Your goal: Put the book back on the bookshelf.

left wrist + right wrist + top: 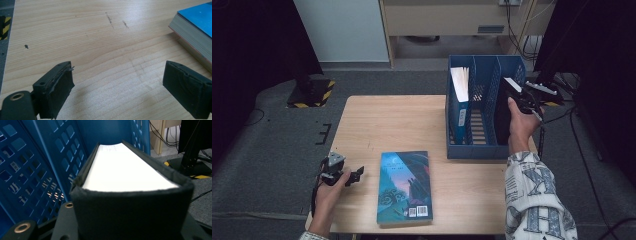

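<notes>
Legible text — none. The paperback (405, 187) near on the table carries a barcode — digits unreadable.

Left fingers (190, 96) apart, right clamped.

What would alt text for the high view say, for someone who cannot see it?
A person's right gripper lowers a black book into a blue file rack on a wooden table. The open left gripper rests beside a blue paperback lying flat.
</notes>
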### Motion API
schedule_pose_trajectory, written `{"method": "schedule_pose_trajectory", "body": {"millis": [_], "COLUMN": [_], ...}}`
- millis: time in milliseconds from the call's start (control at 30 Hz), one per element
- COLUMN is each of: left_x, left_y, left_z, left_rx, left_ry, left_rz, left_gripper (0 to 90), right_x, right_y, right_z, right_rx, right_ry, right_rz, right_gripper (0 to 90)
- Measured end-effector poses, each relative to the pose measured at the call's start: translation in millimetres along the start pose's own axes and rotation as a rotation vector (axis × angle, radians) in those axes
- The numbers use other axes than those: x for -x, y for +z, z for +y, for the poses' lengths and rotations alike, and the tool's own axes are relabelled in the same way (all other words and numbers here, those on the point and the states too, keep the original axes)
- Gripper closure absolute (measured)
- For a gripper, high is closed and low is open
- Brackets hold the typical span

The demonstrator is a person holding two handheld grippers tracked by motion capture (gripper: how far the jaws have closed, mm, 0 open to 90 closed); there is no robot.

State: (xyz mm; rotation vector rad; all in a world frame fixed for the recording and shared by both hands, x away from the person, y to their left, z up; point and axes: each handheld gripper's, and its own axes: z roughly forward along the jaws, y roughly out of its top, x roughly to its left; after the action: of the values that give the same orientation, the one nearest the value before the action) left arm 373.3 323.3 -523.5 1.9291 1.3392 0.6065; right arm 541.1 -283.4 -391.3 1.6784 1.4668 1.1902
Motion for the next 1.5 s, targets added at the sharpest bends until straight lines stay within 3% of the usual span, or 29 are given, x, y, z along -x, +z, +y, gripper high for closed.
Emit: {"method": "schedule_pose_trajectory", "body": {"millis": [333,633,1500], "left_x": [0.4,3.4,2.1], "left_y": [-0.5,-1.4,-1.2], "left_z": [0.1,1.5,1.4], "left_rx": [-0.001,0.01,0.009], "left_ry": [0.001,0.009,0.002], "left_rz": [0.0,-0.006,-0.004], "left_gripper": [8.9,8.9,8.9], "right_x": [-0.1,-0.9,-4.7], "right_y": [-5.0,-14.9,-31.3], "right_z": [-2.8,-4.9,-19.5], "right_rx": [-0.012,-0.064,-0.081], "right_ry": [-0.006,-0.031,-0.052], "right_rz": [-0.001,-0.001,-0.003], "right_gripper": [52.5,52.2,50.0]}}
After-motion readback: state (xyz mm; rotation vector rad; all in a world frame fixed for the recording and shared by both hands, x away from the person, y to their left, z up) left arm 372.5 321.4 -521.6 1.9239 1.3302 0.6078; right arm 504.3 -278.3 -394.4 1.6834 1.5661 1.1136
